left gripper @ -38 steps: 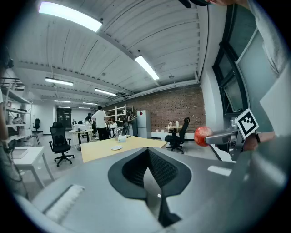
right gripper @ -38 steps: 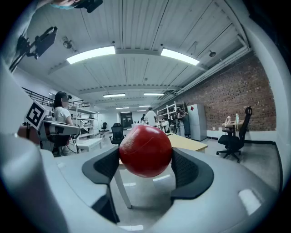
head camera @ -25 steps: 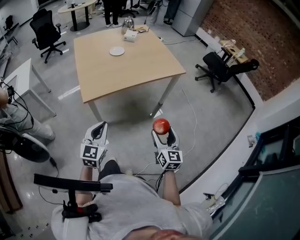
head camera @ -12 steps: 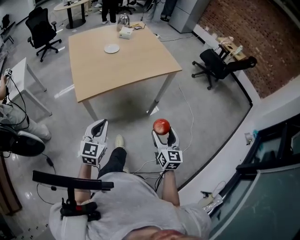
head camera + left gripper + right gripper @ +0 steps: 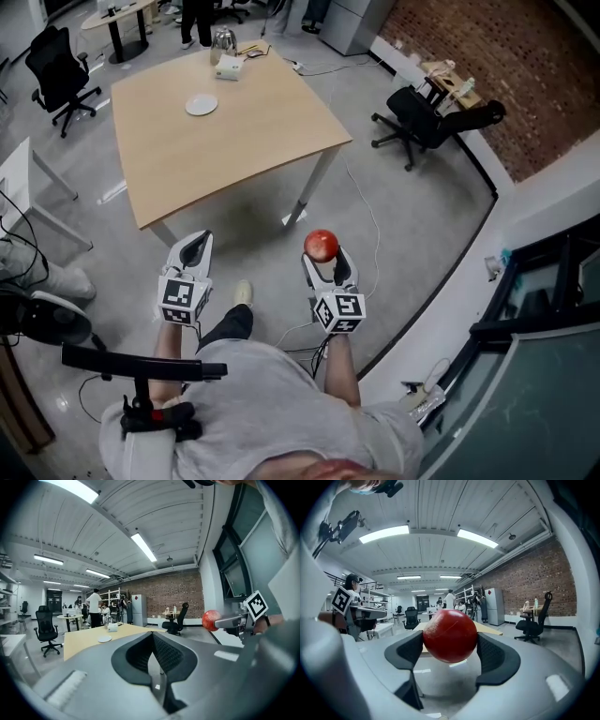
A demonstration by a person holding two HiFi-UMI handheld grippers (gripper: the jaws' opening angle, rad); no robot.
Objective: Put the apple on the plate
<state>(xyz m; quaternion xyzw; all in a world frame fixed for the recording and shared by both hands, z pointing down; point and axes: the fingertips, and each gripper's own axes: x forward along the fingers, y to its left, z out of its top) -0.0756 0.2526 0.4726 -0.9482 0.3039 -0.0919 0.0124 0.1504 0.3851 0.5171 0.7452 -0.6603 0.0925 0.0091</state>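
Right gripper view is showing the right gripper pinching the round red apple; the left gripper is hanging pressed together, empty. The small white plate is lying well apart on the light wooden table, so carrying and placing are likely remaining.

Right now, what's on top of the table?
A white plate, looking empty, plus a white box and a shiny jug at the table's far edge. The apple isn't there; the right tongs hold it. The box's contents don't show.
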